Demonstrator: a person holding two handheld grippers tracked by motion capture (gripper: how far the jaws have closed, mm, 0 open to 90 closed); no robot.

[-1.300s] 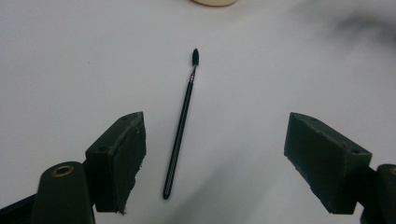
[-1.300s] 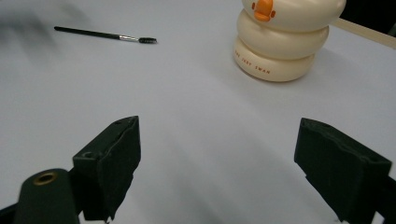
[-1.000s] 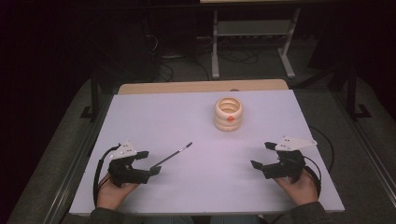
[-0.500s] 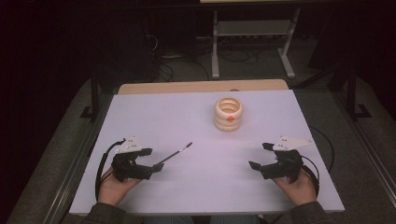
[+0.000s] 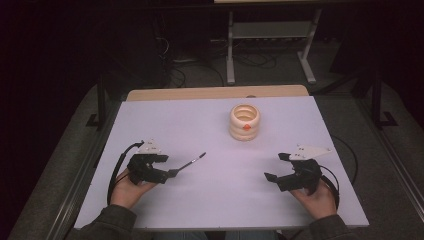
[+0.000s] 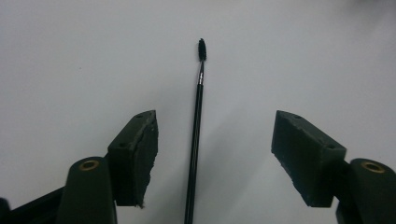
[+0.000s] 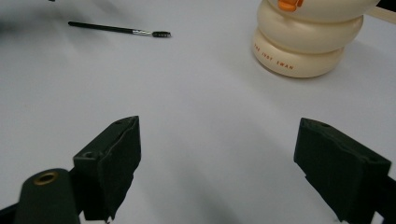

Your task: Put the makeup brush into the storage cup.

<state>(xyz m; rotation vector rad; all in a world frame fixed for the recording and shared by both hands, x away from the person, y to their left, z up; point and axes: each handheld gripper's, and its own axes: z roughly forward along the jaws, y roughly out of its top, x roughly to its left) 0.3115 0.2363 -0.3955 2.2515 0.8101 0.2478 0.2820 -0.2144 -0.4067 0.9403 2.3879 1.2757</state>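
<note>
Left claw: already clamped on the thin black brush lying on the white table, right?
Not clamped. The left gripper view shows the left claw open, jaws just closing, with the thin black brush lying between them untouched on the white table.

Left gripper: black body, grey three-cornered plate on top, black cable looping out behind the fingers. Fingers were dark blocky pads with ragged inner edges, each with a small hole near the tip; behind them sat rounded dark-olive arms with a brass-ringed screw hole.

Right gripper: same build, pale plate above the fingers, black cable coiled behind.

Hands: dark olive-grey sleeves reached the wrists behind each gripper.
</note>
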